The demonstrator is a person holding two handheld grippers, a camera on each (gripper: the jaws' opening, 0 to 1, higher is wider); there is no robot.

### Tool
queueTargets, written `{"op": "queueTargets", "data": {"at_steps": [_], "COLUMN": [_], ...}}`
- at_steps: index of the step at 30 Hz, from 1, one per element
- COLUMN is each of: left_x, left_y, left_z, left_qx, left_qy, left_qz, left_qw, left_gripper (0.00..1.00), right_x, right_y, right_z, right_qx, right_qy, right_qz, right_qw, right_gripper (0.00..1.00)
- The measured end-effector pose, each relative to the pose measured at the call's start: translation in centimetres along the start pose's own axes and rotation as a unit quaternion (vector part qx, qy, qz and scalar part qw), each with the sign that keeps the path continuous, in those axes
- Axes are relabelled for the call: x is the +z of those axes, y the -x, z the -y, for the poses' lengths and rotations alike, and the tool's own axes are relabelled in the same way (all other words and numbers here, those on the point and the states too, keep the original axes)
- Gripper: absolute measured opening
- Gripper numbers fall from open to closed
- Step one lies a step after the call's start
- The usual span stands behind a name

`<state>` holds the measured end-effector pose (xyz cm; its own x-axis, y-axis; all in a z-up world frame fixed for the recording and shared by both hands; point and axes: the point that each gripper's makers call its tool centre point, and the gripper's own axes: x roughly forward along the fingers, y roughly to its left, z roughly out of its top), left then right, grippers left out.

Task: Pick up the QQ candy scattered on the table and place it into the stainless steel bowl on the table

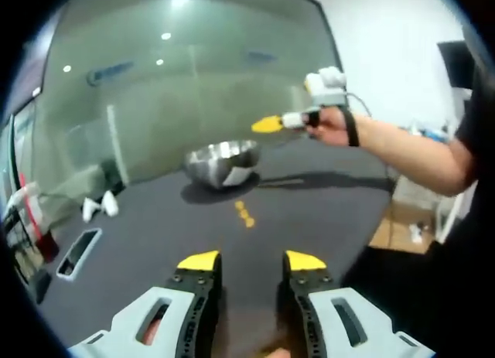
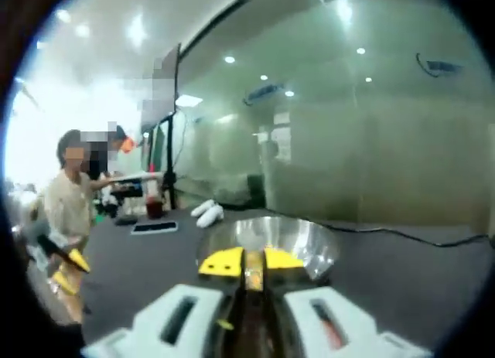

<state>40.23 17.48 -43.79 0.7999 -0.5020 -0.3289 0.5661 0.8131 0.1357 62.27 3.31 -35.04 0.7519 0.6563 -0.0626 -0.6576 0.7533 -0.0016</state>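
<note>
The stainless steel bowl (image 1: pixel 223 161) stands on the dark table (image 1: pixel 325 199), tipped slightly. Three small orange QQ candies (image 1: pixel 244 213) lie in a row in front of it. My left gripper (image 1: pixel 251 261) hovers open over the near part of the table, nothing between its yellow tips. A hand holds my right gripper (image 1: pixel 268 124) in the air, above and to the right of the bowl. In the right gripper view that gripper (image 2: pixel 253 265) is nearly shut on a small orange candy (image 2: pixel 253 280), with the bowl (image 2: pixel 309 242) just beyond its tips.
Two white objects (image 1: pixel 100 207) and a flat dark tray (image 1: pixel 77 254) lie at the table's left side. A glass wall runs behind the table. A person (image 2: pixel 69 196) stands at the far end, near a red cup (image 2: pixel 155 207). The table edge drops off on the right (image 1: pixel 379 226).
</note>
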Motion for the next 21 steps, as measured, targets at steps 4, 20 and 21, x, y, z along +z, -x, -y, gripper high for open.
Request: {"op": "queueTargets", "data": {"at_steps": [4,20,21], "left_x": [0.0,0.3,0.3], "left_y": [0.2,0.3,0.2], "left_z": [-0.1,0.1,0.1], "left_qx": [0.002,-0.005,-0.006], "left_qy": [0.007,0.002,0.001], "left_qz": [0.001,0.006,0.006], "left_qw": [1.0,1.0,1.0], "left_gripper": [0.33,0.33,0.33], "right_x": [0.2,-0.4,-0.4], "right_y": [-1.7,-2.0,-1.9], "right_z": [-0.1,-0.1,-0.1], "right_qx": [-0.002,0.007,0.008], "right_qy": [0.021,-0.007,-0.006], "right_qz": [-0.008,-0.016,-0.016], "right_qw": [0.9997,0.9998,0.9998], "right_gripper": [0.1,0.2,0.2]}}
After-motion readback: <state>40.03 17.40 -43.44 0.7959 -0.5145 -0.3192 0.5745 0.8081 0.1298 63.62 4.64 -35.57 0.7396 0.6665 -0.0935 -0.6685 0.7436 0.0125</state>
